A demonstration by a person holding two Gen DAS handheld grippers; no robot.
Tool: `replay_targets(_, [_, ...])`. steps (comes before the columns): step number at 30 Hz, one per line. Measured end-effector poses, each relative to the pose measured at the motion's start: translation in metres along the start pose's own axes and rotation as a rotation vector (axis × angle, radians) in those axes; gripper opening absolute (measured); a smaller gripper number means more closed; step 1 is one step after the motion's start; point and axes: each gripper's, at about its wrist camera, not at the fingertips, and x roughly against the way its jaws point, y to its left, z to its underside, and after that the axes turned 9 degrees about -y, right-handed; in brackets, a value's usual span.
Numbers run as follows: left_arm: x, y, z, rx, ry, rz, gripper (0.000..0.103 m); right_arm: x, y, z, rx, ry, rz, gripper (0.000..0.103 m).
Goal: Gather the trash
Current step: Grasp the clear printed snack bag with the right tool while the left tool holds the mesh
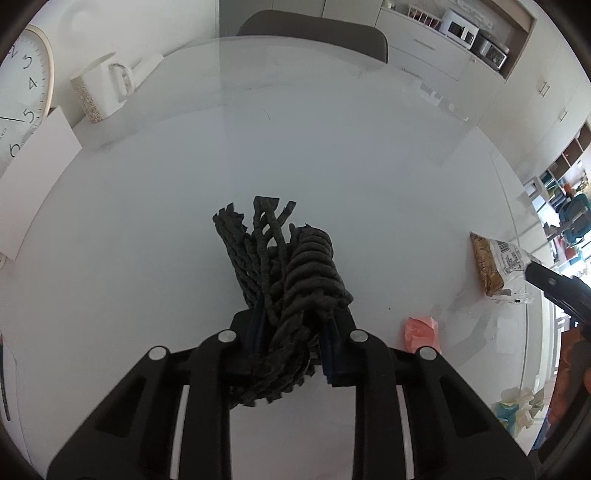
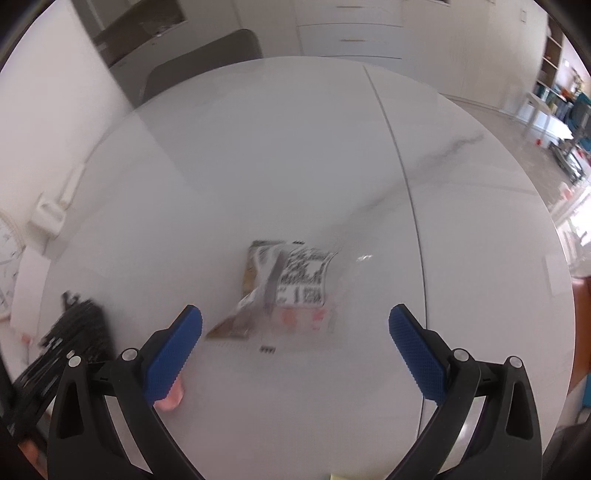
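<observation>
The left gripper (image 1: 293, 332) was clamped on a dark rope bundle (image 1: 291, 273) that hid most of its pads, while the right gripper (image 2: 295, 332) hung wide open over a blurry snack wrapper (image 2: 284, 284) lying on the white table (image 2: 295, 166), label unreadable.

On the worktop (image 1: 332, 147), a bundle of rope (image 1: 291, 273) sits clamped between the jaws of the left gripper (image 1: 293, 341), held above the middle. A crumpled paper ball (image 1: 421, 328) lies toward the right edge, with a snack wrapper (image 2: 284, 284) beyond it, nearer that edge. The wrapper lies ahead of the right gripper (image 2: 295, 328), between its spread jaws. At the far left corner stands a mug (image 1: 101, 90), a clock (image 1: 22, 92) beside it. A chair (image 1: 314, 33) stands behind the far edge.
</observation>
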Motion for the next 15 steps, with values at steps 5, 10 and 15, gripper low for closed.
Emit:
replay_targets(5, [0.011, 0.003, 0.000, -0.002, -0.025, 0.014, 0.023, -0.020, -0.007, 0.001, -0.070, 0.038, -0.015, 0.083])
replay_targets(10, [0.024, 0.006, 0.002, 0.001, -0.042, 0.024, 0.023, -0.026, -0.008, 0.006, -0.055, 0.055, -0.046, 0.054])
replay_targets(15, [0.037, 0.004, 0.005, -0.006, -0.059, 0.033, 0.023, -0.015, -0.003, 0.010, 0.020, 0.046, -0.066, 0.017])
